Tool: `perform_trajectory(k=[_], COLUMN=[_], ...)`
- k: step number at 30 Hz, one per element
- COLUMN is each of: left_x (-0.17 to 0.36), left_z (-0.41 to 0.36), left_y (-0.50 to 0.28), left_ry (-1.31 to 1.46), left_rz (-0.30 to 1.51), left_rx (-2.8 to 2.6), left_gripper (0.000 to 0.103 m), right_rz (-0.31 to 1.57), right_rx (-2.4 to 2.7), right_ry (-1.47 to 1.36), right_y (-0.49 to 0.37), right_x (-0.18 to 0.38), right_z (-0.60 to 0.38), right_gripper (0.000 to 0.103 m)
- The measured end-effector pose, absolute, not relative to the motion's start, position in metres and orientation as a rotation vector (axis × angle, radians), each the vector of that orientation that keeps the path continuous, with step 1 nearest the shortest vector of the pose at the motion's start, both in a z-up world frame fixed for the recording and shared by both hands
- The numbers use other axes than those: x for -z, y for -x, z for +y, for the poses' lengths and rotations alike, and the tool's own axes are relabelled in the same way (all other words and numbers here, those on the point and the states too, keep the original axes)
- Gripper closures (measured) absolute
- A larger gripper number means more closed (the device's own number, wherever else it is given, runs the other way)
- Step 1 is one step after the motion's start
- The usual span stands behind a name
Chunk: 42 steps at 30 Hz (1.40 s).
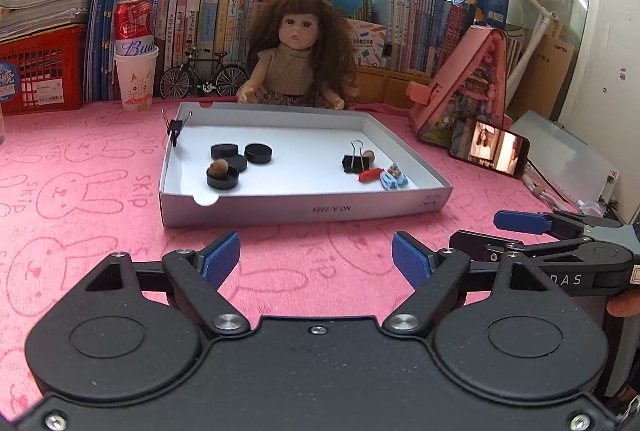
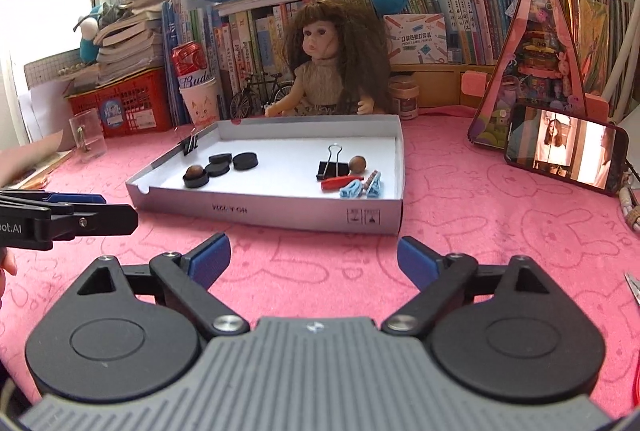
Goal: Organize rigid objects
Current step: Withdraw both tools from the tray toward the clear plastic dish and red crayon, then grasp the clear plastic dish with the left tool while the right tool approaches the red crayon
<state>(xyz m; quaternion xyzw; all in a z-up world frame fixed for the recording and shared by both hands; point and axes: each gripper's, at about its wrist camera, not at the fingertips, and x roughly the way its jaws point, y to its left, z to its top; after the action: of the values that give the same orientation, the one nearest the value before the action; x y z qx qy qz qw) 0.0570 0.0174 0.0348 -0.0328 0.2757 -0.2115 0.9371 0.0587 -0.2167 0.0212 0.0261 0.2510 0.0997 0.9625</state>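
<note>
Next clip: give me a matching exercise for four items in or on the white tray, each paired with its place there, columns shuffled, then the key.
Items:
1. brown ball
2. binder clip with raised handles
3. red piece
4. small clip

Places:
A. clipped on the tray's left wall
B. sitting in a black cap
C. standing on the tray floor, right half
D. lying next to the blue pegs

Pairs: 1-B, 2-C, 3-D, 4-A

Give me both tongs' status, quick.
Left tongs: open, holding nothing.
Right tongs: open, holding nothing.
</note>
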Motion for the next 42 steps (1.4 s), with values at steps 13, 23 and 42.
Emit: perform_trajectory(k=[13,23,42], left_x=[-0.018,-0.014,-0.005], left_z=[0.007,0.003,-0.016], left_y=[-0.036,-0.025,-0.029], left_ry=[0.003,-0.003,-0.009], left_rz=[0.602,0.640,0.668], left_rx=[0.480,0.568,0.531], left_gripper=[0.021,0.036,0.077], right_rz=[0.526,0.539,0.556], right_rx=[-0.227,-0.222,-0.221], right_ry=[-0.025,-0.033,-0.040], right_y=[-0.052,-0.052,-0.046], right_x=[-0.013,-0.008,-0.002], right_z=[-0.207,-0.209,-0.212], right_gripper=[0.008,0.008,0.007])
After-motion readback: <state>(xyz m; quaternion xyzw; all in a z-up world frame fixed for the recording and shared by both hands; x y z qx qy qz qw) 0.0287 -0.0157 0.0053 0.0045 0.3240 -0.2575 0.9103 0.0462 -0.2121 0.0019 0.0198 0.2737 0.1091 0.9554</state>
